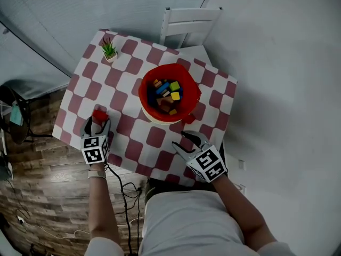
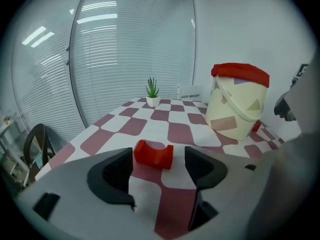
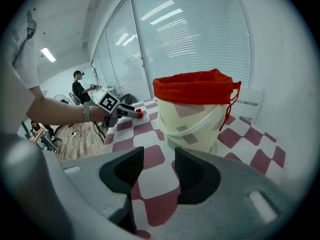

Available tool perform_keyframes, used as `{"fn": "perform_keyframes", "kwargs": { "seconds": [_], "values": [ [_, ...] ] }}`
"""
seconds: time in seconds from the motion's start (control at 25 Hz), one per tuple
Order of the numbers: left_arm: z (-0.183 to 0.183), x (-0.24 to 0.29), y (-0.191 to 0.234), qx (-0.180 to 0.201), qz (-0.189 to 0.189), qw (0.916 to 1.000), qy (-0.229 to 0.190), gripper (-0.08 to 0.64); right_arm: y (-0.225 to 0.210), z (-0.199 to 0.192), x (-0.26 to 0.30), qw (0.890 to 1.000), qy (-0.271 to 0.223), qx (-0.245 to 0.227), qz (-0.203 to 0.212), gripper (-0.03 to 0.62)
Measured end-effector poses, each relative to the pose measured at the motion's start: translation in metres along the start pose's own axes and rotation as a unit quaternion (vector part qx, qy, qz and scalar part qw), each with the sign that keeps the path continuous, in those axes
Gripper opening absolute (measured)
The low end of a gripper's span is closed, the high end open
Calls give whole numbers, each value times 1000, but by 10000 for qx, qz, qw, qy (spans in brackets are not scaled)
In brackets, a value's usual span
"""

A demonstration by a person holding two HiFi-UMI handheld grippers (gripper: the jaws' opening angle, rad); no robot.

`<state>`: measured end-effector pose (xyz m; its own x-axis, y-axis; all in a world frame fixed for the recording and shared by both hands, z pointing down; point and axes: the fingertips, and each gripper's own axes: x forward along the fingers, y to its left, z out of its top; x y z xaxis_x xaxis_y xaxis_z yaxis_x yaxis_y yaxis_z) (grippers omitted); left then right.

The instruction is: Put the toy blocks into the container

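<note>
Left gripper [image 2: 159,170] lined up on a red block [image 2: 153,154] near the table's [image 1: 128,137] left edge; the bucket [image 1: 143,92] stands well apart.

Left jaws are spread, with the block just ahead of the tips and untouched. Right gripper [image 3: 159,176] is also spread, holding nothing, near the bucket. The block is a small arch with a scooped top. Likely light, rigid and smooth, so it may slip. Best pinched low across the flat sides, not over the scoop. Bucket already holds mixed blocks [image 1: 166,95].
</note>
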<state>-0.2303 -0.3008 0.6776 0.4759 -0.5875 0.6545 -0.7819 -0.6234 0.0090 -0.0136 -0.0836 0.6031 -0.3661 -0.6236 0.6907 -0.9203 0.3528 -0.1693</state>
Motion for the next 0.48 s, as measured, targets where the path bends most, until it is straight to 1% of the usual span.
{"fn": "perform_keyframes", "kwargs": {
  "seconds": [0.12, 0.28, 0.48],
  "values": [
    [-1, 12, 8, 20, 35, 10000, 43, 310, -3, -8, 0, 9999, 87, 86, -65, 178],
    [-5, 25, 14, 23, -57, 9999, 129, 319, -6, -15, 2, 9996, 178, 168, -103, 178],
    [-7, 33, 12, 203, -51, 9994, 273, 323, -11, -18, 3, 9993, 180, 289, -178, 178]
  ]
}}
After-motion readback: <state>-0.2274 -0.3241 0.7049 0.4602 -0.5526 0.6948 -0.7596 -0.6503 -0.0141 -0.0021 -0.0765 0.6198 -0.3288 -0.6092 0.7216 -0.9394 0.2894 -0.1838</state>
